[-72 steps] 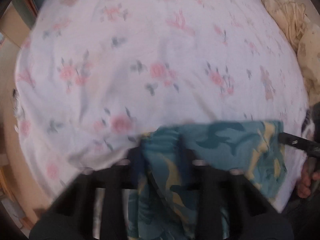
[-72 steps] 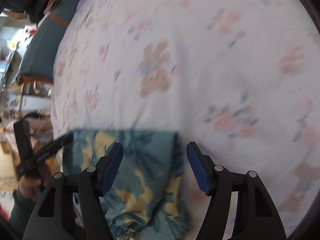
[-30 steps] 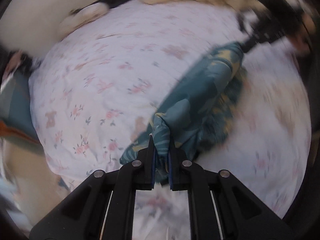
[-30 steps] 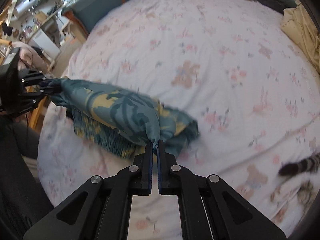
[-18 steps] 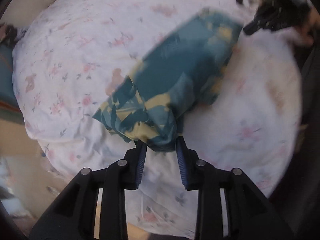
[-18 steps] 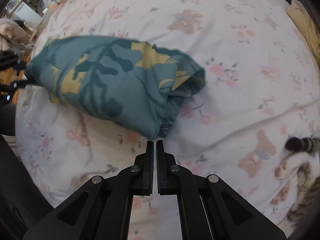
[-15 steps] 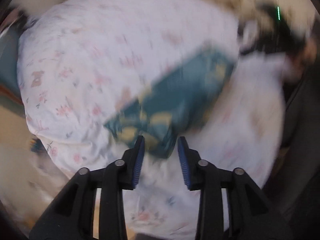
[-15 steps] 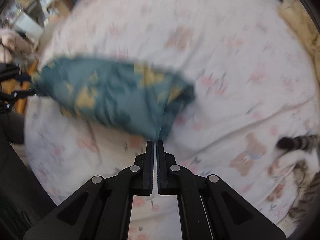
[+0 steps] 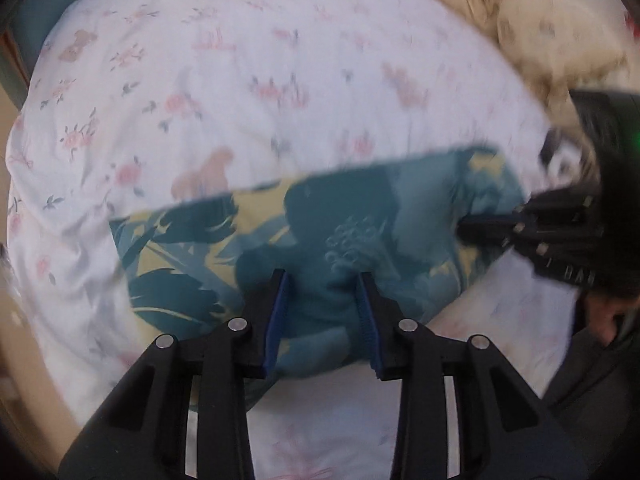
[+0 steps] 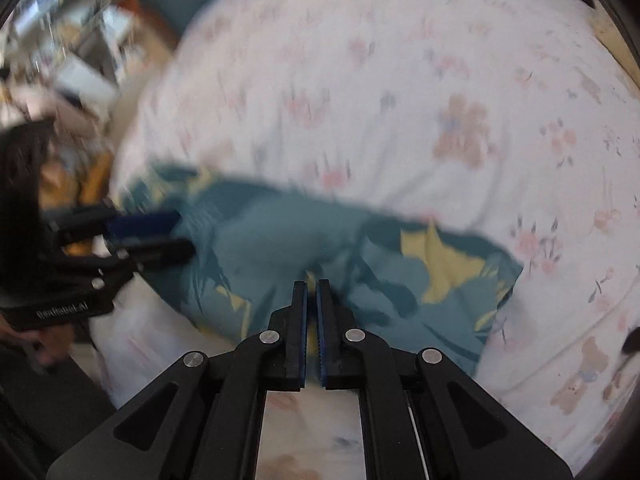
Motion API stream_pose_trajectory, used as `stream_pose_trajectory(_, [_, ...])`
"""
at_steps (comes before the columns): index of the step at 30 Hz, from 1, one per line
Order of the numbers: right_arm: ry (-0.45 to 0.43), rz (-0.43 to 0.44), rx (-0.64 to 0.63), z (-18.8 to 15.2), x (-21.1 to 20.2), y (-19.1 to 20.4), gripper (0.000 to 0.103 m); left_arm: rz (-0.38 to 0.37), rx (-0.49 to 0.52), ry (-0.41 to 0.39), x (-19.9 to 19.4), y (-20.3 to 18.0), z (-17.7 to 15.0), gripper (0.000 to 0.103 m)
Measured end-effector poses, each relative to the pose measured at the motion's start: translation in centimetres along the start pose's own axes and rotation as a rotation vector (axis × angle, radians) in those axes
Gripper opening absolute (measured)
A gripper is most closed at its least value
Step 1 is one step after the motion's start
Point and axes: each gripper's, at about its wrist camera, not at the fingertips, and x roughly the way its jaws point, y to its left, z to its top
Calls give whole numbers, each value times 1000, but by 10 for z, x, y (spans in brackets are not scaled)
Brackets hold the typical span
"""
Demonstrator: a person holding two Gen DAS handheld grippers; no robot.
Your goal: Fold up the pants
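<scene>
Open floral bedsheet [image 9: 248,80] is lying free beyond the folded pants [image 9: 320,232], while a rumpled beige blanket [image 9: 532,28] is crowding the far right corner and what seems to be a cat's tail [image 10: 632,342] is edging in.

Teal pants [image 9: 320,236] with dark teal leaf shapes and yellow patches. White bedsheet [image 9: 248,80] printed with pink flowers, grey-green leaves, tan bears. Black grippers, blue pads [image 9: 278,316]; cream blanket [image 9: 532,20] at 1 o'clock.
</scene>
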Motion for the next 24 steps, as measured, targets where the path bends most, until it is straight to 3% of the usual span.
stream_pose_trajectory(2, [34, -16, 6, -12, 6, -6, 0, 45, 46, 2, -2, -1, -6, 33])
stream_pose_trajectory(7, [64, -96, 60, -22, 4, -26, 0, 171, -61, 59, -4, 30, -20, 30])
stream_pose_trajectory(10, [119, -130, 85, -32, 11, -35, 0, 161, -134, 110, 2, 47, -26, 30])
stream_pose_trajectory(13, [147, -169, 112, -38, 5, -42, 0, 218, -135, 103, -7, 50, -27, 30])
stream_pose_trajectory(15, [135, -185, 138, -42, -8, -50, 5, 213, -219, 77, -22, 62, -30, 30])
stream_pose_trajectory(17, [67, -161, 188, -41, -32, -60, 5, 205, -275, 34, -35, 69, -32, 31])
stream_pose_trajectory(18, [29, -143, 220, -40, -43, -66, 5, 209, -299, -19, -45, 71, -31, 34])
stream_pose_trajectory(20, [-43, -120, 279, -38, -61, -77, 7, 217, -326, -85, -54, 73, -29, 62])
stream_pose_trajectory(22, [-110, -95, 336, -35, -71, -85, 10, 196, -372, -154, -58, 77, -24, 78])
stream_pose_trajectory(24, [-143, -12, 398, -29, -72, -96, 21, 141, -396, -143, -45, 81, -14, 80])
